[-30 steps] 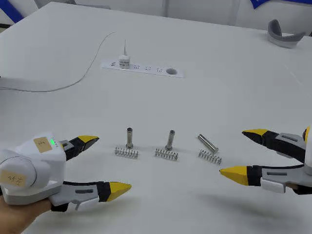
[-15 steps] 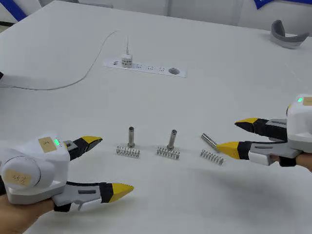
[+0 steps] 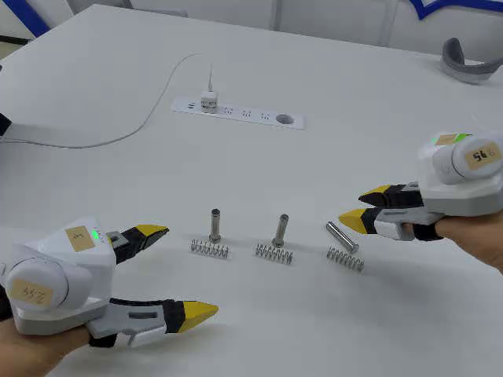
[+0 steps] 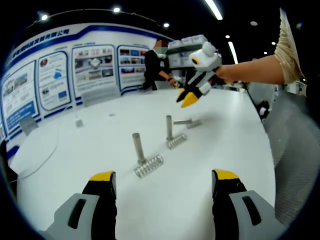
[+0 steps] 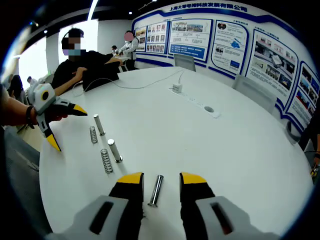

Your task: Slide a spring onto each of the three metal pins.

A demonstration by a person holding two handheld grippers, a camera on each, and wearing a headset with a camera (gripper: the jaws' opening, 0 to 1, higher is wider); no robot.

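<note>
Two metal pins stand upright on the white table, the left pin (image 3: pixel 215 224) and the middle pin (image 3: pixel 280 229). A third pin (image 3: pixel 342 236) lies on its side at the right. One spring lies in front of each: left spring (image 3: pixel 210 250), middle spring (image 3: pixel 273 254), right spring (image 3: pixel 346 260). My right gripper (image 3: pixel 361 206) hovers just right of the lying pin, open with a narrow gap. In the right gripper view the lying pin (image 5: pixel 155 190) shows between the yellow fingertips (image 5: pixel 131 177). My left gripper (image 3: pixel 179 271) is wide open and empty, left of the row; its own view shows the nearest pin (image 4: pixel 138 148) ahead.
A white power strip (image 3: pixel 236 112) with a plug (image 3: pixel 209 100) and a cable (image 3: pixel 118 133) lies at the back of the table. A grey curved object (image 3: pixel 468 67) rests at the far right. People (image 5: pixel 85 65) sit at the table's far side.
My right gripper has moved up and left toward the lying pin, and its jaws have narrowed. The left gripper has stayed about where it was. The head camera has shifted slightly.
</note>
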